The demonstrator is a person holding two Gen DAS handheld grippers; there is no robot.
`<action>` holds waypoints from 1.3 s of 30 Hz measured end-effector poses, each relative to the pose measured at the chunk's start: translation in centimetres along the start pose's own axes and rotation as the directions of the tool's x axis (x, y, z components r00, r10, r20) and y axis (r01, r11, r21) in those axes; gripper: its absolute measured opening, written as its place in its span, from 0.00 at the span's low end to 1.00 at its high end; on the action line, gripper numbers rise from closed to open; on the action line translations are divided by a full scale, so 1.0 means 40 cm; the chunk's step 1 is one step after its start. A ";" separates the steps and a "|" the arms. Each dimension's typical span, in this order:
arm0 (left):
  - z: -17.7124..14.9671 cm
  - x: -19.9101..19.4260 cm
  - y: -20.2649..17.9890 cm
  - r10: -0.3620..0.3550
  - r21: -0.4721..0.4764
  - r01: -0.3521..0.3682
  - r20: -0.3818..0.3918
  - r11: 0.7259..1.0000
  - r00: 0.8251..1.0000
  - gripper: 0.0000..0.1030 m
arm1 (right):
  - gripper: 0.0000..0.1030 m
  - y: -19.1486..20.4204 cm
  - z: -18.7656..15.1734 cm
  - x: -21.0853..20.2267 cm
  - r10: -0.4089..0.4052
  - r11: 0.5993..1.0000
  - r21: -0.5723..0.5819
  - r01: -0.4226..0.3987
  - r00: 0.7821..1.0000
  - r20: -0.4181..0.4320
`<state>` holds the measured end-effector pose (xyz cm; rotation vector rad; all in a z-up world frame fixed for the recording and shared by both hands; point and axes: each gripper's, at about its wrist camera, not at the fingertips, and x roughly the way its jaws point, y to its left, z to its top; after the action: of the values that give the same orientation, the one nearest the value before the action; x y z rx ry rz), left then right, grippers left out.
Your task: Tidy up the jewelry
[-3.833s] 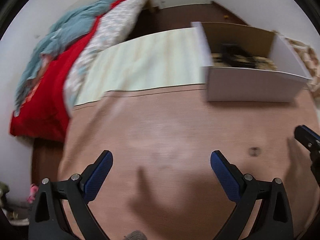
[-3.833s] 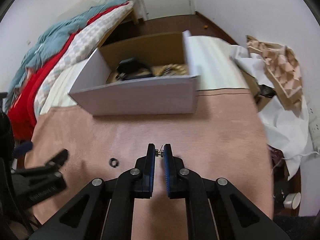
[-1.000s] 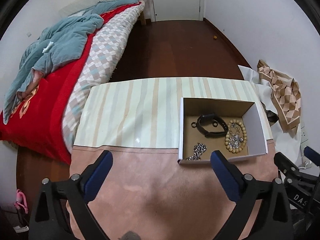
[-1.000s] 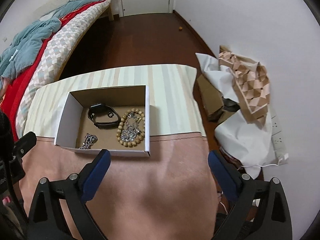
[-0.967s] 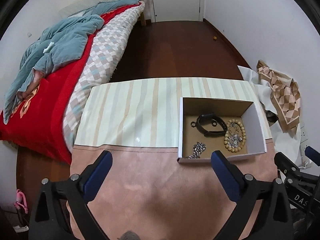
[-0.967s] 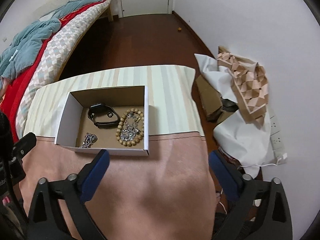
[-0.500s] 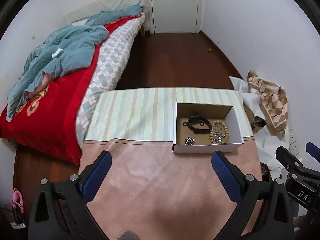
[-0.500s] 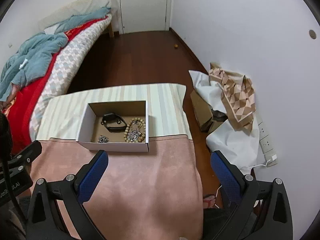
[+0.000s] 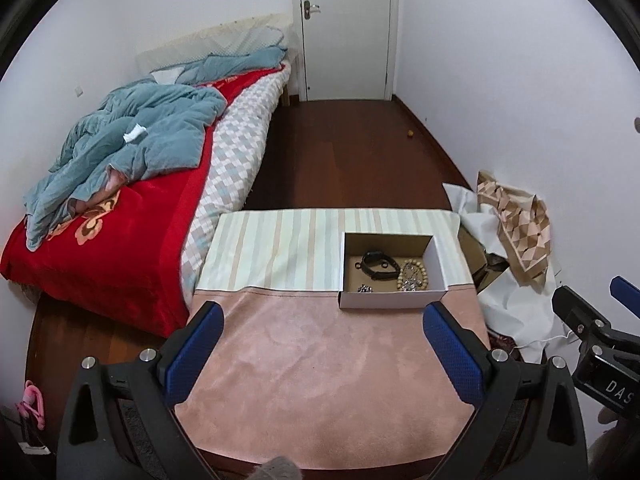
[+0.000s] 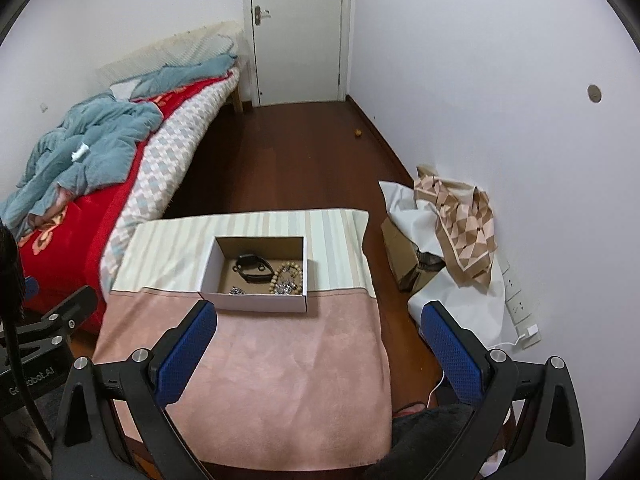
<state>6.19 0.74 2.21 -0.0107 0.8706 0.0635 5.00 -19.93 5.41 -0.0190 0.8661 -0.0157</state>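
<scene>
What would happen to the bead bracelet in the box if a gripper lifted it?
The bead bracelet would probably droop, since it looks like separate round beads strung in a loop. It may snag the silvery jewelry lying inside it. Smooth beads could slip between the pads.

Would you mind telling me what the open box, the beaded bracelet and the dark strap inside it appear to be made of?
The box looks like cardboard: white matte outside, raw brown inside, with folded edges. The beaded bracelet seems to be wood, judging by its tan, dull round beads, though resin is possible. The dark strap looks like matte black rubber or silicone, possibly a watch band; it is too small to be sure.
</scene>
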 end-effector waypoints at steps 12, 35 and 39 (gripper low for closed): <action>0.005 -0.111 0.002 -0.011 -0.013 0.011 0.046 1.000 0.999 0.99 | 1.00 -0.009 0.002 -0.152 0.022 1.000 0.004 -0.023 0.998 0.064; 0.057 -0.037 -0.022 0.044 -0.026 -0.044 0.016 0.999 0.999 1.00 | 1.00 -0.026 0.061 -0.053 0.014 1.000 0.000 -0.014 1.000 0.023; 0.073 0.014 -0.033 0.053 -0.014 -0.053 -0.023 0.998 0.998 1.00 | 1.00 -0.037 0.084 0.001 0.000 1.000 0.016 0.000 1.000 -0.008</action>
<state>8.86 -0.46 3.65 -0.0021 0.8927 0.1193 7.57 -21.37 7.59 -0.0034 0.8744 -0.0226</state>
